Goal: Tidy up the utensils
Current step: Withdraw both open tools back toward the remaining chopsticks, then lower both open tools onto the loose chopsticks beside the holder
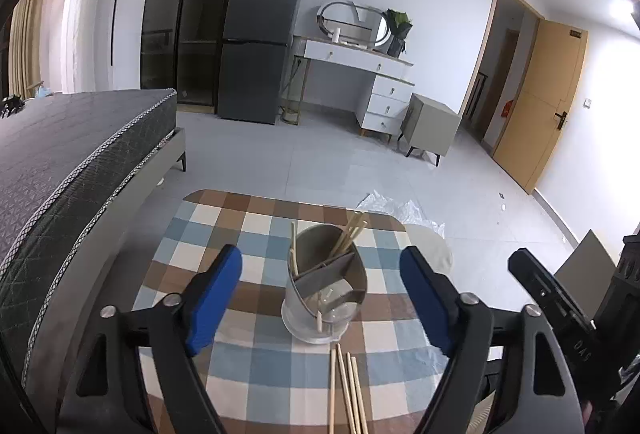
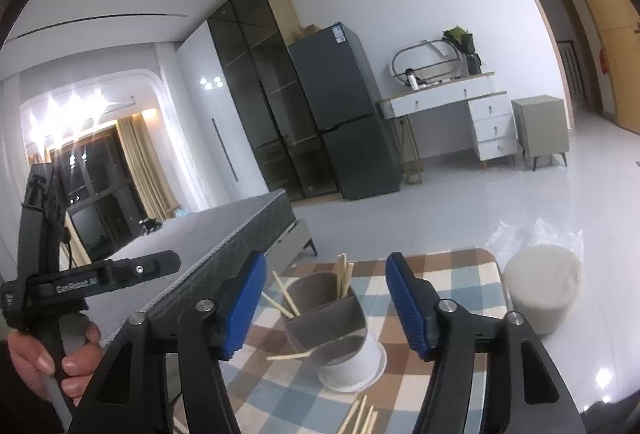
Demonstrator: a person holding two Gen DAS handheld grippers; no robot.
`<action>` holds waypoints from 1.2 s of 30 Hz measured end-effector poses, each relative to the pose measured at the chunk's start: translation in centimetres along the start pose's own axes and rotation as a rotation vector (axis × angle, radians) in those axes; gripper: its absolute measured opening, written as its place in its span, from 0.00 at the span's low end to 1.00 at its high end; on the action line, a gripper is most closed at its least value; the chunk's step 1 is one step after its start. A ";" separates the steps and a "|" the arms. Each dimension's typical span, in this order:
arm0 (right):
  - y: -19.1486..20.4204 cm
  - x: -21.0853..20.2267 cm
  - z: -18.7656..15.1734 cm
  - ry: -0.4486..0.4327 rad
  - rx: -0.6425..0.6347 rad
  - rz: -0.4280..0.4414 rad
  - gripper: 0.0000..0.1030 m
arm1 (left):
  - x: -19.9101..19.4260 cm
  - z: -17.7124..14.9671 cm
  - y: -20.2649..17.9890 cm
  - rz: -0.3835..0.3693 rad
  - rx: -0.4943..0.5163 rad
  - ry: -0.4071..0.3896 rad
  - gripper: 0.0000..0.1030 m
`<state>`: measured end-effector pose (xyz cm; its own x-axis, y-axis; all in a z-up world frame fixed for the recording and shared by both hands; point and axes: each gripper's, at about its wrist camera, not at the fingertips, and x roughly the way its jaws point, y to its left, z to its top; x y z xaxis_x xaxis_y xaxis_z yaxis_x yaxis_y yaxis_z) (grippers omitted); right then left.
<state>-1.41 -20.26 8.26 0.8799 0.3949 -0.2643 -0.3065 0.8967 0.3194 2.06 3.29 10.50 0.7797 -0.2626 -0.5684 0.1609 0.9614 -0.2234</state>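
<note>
A grey utensil holder with inner dividers on a white base (image 1: 326,284) stands on the checked tablecloth (image 1: 256,230); it also shows in the right wrist view (image 2: 332,318). Wooden chopsticks (image 1: 350,234) stick up from its compartments (image 2: 342,274). Several loose chopsticks (image 1: 348,390) lie on the cloth in front of it (image 2: 362,416). My left gripper (image 1: 320,288) is open, its blue pads either side of the holder, empty. My right gripper (image 2: 326,304) is open and empty above the holder.
A bed (image 1: 60,170) runs along the table's left side. A round beige stool (image 2: 542,284) and crumpled plastic (image 1: 394,208) sit on the floor to the right. A fridge (image 1: 260,34) and dresser (image 1: 360,74) stand far back.
</note>
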 end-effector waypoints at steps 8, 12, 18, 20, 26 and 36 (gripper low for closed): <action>0.9 -2.4 -1.9 -0.005 -0.037 -0.002 0.80 | -3.0 -2.3 -1.2 0.057 0.008 -0.061 0.90; 1.3 -3.2 -3.3 0.008 -0.054 0.003 0.87 | -3.5 -3.7 -1.4 0.088 0.028 -0.079 0.94; 1.7 -3.5 -5.1 0.047 -0.079 0.013 0.98 | -2.9 -6.2 -1.0 0.114 0.037 -0.070 0.94; 1.8 -3.6 -6.2 0.060 -0.091 0.008 1.00 | -2.4 -7.0 -0.9 0.122 0.040 -0.064 0.94; 1.1 -2.9 -9.3 0.135 -0.081 -0.009 1.00 | -0.1 -9.4 -0.1 0.141 0.042 -0.017 0.94; -0.9 1.0 -12.8 0.341 -0.043 -0.072 0.99 | 4.2 -12.4 1.1 0.169 0.036 0.084 0.94</action>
<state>-4.94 -18.12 -3.97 0.7303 0.3681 -0.5755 -0.2697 0.9293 0.2521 -2.03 2.26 -1.96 0.7445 -0.1014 -0.6599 0.0542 0.9943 -0.0916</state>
